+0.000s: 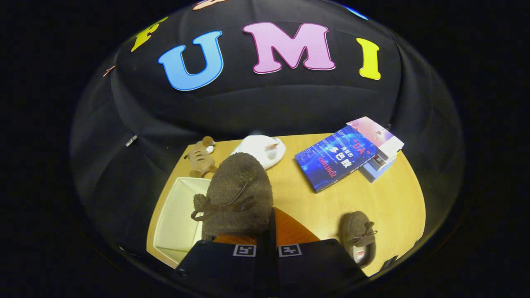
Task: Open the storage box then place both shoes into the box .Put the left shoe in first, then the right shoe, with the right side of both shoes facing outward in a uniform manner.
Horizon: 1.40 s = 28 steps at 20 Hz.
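The storage box (176, 223) is open on the wooden table (385, 203), a white fabric bin with its top uncovered, sitting just ahead of our fingers and off to the left side. We've got one brown fuzzy shoe (238, 194) pinched in the gripper (267, 244), both fingers closed up tight on its heel end with barely a gap between them. The shoe points away from us, toe up toward the wall, and its dark lace bow hangs over the near side. It's held partly over the right wall of the box, so it covers that edge; we can't really tell if it's touching the box or just hovering above it.

The second brown shoe (359, 240) lies on the table to the right of the fingers, well apart from the box, lace bow on top and a light-coloured tag showing at its opening.

Beyond the held shoe we see a white plush slipper (265, 150) near the far edge of the table, and a small tan plush animal (201, 157) just beside it to the left, right behind the box. Over on the far right there's a blue book (335, 159) lying flat, with a couple more books (381, 149) stacked right behind it, touching.
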Motion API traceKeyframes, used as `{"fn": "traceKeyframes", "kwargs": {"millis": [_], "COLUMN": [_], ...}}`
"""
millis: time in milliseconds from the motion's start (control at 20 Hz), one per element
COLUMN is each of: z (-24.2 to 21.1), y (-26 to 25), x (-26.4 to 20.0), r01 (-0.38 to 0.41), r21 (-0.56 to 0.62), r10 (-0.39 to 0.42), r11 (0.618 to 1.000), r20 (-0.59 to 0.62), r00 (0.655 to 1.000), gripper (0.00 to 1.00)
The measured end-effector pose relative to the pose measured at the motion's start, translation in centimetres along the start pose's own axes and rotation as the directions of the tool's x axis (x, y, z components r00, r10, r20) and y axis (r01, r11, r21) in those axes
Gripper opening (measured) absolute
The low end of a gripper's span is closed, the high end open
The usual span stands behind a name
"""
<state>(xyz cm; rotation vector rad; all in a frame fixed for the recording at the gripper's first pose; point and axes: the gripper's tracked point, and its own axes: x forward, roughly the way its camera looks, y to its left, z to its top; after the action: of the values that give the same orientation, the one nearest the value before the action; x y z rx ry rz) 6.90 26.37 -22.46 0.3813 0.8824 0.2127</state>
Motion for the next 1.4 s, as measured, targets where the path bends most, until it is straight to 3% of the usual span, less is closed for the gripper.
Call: {"fn": "traceKeyframes", "kwargs": {"millis": [150, 400, 700, 950, 1000, 1300, 1400], "z": [-0.4, -4.7, -9.4, -10.7, -10.8, -10.6, -10.2], "y": [4.9, 10.3, 12.4, 14.1, 14.9, 15.3, 15.3], "x": [1.4, 4.9, 8.9, 10.2, 10.4, 10.4, 9.8], "r01": [-0.027, -0.012, 0.081, 0.084, 0.06, 0.049, 0.045], "r21": [-0.029, -0.019, 0.01, 0.016, 0.028, 0.003, 0.001], "r10": [0.027, 0.01, -0.078, -0.08, -0.054, -0.048, -0.045], "r11": [0.999, 1.0, 0.997, 0.996, 0.998, 0.999, 0.999], "r20": [-0.016, -0.091, -0.167, -0.18, -0.178, -0.166, -0.164], "r00": [1.0, 0.996, 0.983, 0.98, 0.983, 0.985, 0.985], "gripper": [0.05, 0.05, 0.05, 0.05, 0.1, 1.0, 0.99]}}
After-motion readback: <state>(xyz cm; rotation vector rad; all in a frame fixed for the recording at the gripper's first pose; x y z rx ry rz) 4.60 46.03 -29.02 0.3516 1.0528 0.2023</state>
